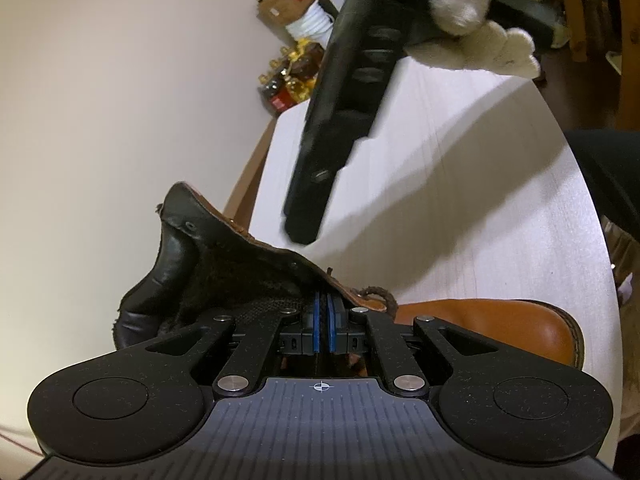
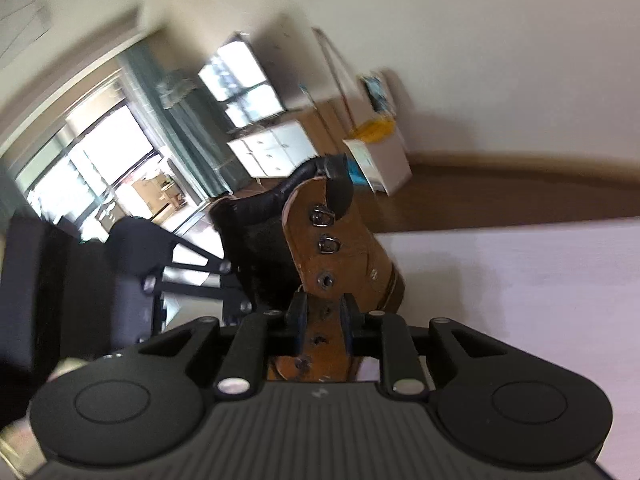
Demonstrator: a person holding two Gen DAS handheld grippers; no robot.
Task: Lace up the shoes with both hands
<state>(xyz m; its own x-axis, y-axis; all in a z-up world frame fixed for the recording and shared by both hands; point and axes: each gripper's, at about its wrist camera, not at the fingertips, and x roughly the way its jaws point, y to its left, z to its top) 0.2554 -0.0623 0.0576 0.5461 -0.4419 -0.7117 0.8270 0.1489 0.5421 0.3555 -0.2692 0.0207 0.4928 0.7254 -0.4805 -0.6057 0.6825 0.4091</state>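
Note:
A brown leather boot (image 1: 500,328) with black lining lies on the white table (image 1: 460,200), toe to the right. A dark brown lace (image 1: 380,296) loops at its lower eyelets. My left gripper (image 1: 325,320) is shut, its blue pads tucked under the edge of the eyelet flap (image 1: 280,256); whether they pinch anything is hidden. The right gripper (image 1: 304,232) hangs just above that flap, held by a white-gloved hand (image 1: 472,8). In the right wrist view my right gripper (image 2: 323,320) stands slightly open in front of the flap (image 2: 332,248) with its metal hooks. The left gripper (image 2: 248,284) reaches into the lining.
The table's far edge (image 1: 256,184) runs close behind the boot. Bottles (image 1: 288,80) and a cardboard box (image 1: 288,0) stand on the floor beyond it. A dark sleeve (image 1: 600,168) is at the right. A white cabinet (image 2: 276,148) and a white box (image 2: 380,160) stand by the wall.

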